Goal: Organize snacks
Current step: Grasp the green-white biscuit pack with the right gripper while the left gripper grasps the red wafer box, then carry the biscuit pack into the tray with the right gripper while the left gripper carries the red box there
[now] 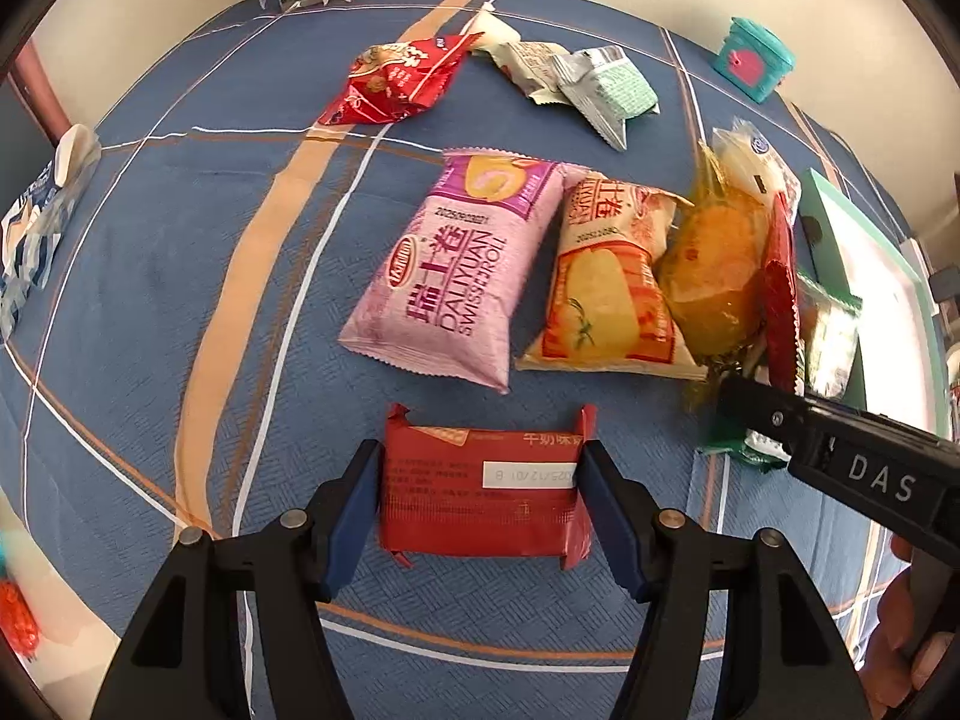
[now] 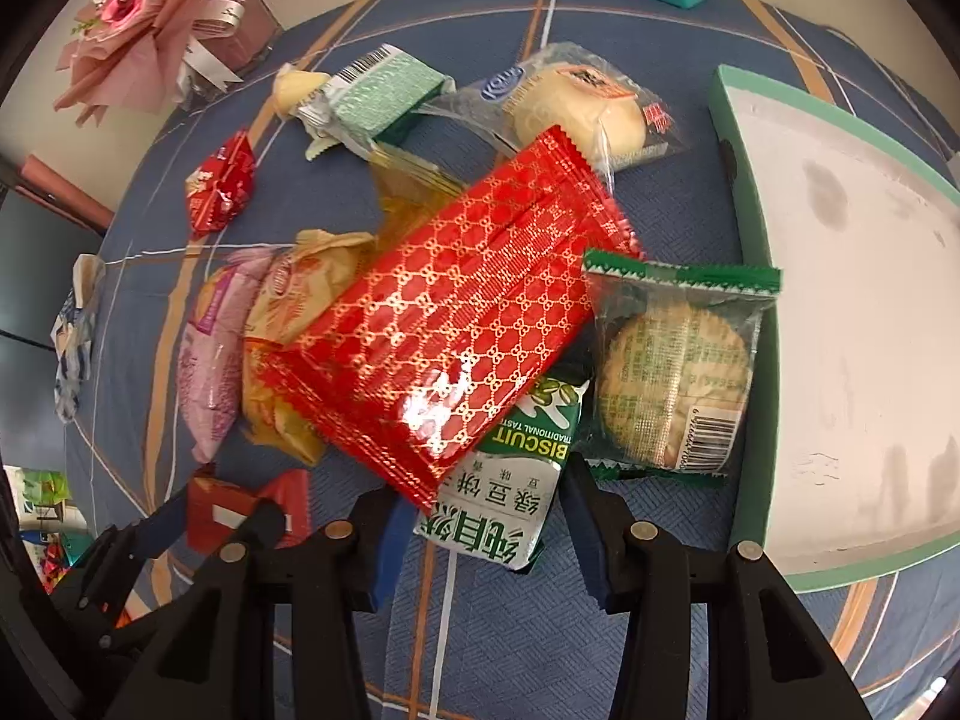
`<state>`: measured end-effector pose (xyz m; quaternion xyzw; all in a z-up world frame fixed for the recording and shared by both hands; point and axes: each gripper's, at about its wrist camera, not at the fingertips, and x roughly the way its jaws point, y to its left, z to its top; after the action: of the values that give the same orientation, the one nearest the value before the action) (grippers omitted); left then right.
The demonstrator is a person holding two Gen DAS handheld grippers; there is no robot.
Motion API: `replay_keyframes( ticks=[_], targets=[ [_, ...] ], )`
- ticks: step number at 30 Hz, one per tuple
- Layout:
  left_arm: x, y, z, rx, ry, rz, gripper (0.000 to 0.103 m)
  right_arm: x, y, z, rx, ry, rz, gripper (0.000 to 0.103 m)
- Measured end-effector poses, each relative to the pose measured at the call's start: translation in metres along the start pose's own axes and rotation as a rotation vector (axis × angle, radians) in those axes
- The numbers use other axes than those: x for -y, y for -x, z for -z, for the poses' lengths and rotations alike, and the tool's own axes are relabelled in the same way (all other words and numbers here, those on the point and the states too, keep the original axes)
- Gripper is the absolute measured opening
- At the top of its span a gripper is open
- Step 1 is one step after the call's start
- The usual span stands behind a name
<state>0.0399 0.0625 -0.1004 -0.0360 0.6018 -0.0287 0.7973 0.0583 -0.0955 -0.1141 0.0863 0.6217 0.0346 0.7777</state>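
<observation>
- Low in the frame, our left gripper (image 1: 480,483) has its jaws clamped on the red snack pack (image 1: 483,486).
- Our right gripper (image 2: 480,531) squeezes the green biscuit pack (image 2: 504,492).

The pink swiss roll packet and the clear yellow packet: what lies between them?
In the left wrist view, an orange-and-cream packet lies between the pink swiss roll packet and the clear yellow packet.

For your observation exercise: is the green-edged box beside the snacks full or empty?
Empty, as far as shown. The box shows only its bare white floor; the round biscuit packet leans on its rim from outside. Its far end is out of frame.
</observation>
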Motion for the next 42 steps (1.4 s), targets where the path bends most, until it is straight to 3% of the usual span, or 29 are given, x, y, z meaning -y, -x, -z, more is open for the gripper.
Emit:
replay_keyframes(
  ticks=[4, 10, 30, 42],
  targets=[
    [-0.004, -0.004, -0.004, -0.002, 0.009, 0.01, 0.067, -0.007, -0.004, -0.001, 0.007, 0.018, 0.02, 0.046],
    [-0.015, -0.001, 0.001, 0.009, 0.027, 0.026, 0.064, -0.004, 0.002, 0.011, 0.009, 0.004, -0.026, 0.043],
    [-0.033, 0.053, 0.031, 0.08, 0.074, 0.064, 0.062, 0.001, 0.048, 0.056, 0.029, 0.012, -0.19, 0.042],
    [-0.037, 0.082, 0.032, 0.132, 0.107, 0.058, 0.062, -0.004, 0.072, 0.059, 0.095, 0.047, -0.239, 0.042]
  ],
)
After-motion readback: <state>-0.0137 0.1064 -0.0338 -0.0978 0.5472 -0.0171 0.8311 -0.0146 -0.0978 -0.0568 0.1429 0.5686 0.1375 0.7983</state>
